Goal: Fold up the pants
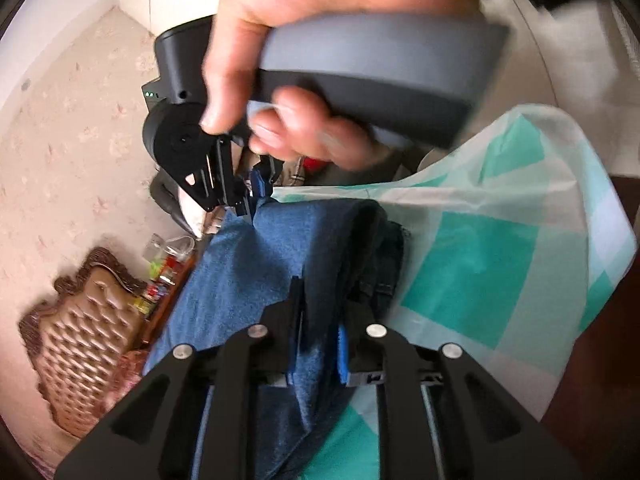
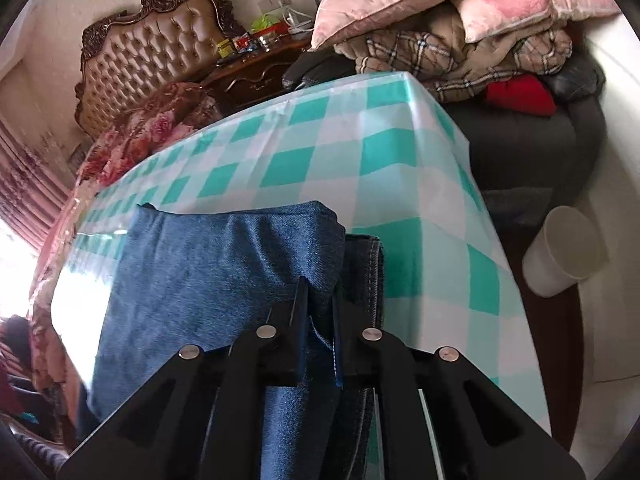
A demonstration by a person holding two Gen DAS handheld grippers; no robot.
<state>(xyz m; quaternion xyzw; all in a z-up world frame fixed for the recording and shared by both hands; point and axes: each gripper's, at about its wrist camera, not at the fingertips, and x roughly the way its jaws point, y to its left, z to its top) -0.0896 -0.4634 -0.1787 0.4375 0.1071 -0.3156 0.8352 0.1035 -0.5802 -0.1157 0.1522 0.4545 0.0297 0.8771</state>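
Blue denim pants (image 2: 224, 272) lie folded on a table under a teal and white checked cloth (image 2: 360, 152), with a darker layer (image 2: 364, 272) showing at the right edge of the fold. My right gripper (image 2: 320, 300) is shut on a raised fold of the denim. In the left wrist view a hand holds that right gripper (image 1: 250, 204) at the pants' (image 1: 256, 272) far corner. My left gripper (image 1: 320, 320) straddles the near denim fold. The cloth runs between its jaws, and the right blue pad (image 1: 343, 354) shows a bare face beside it.
A tufted brown headboard (image 2: 152, 44) and a floral blanket (image 2: 152, 132) lie beyond the table's left side. A dark nightstand (image 2: 256, 68) carries small items. Pillows and plaid blankets (image 2: 460, 40) are piled on a dark chair at the right. A white cup-shaped bin (image 2: 568, 248) stands beside the table edge.
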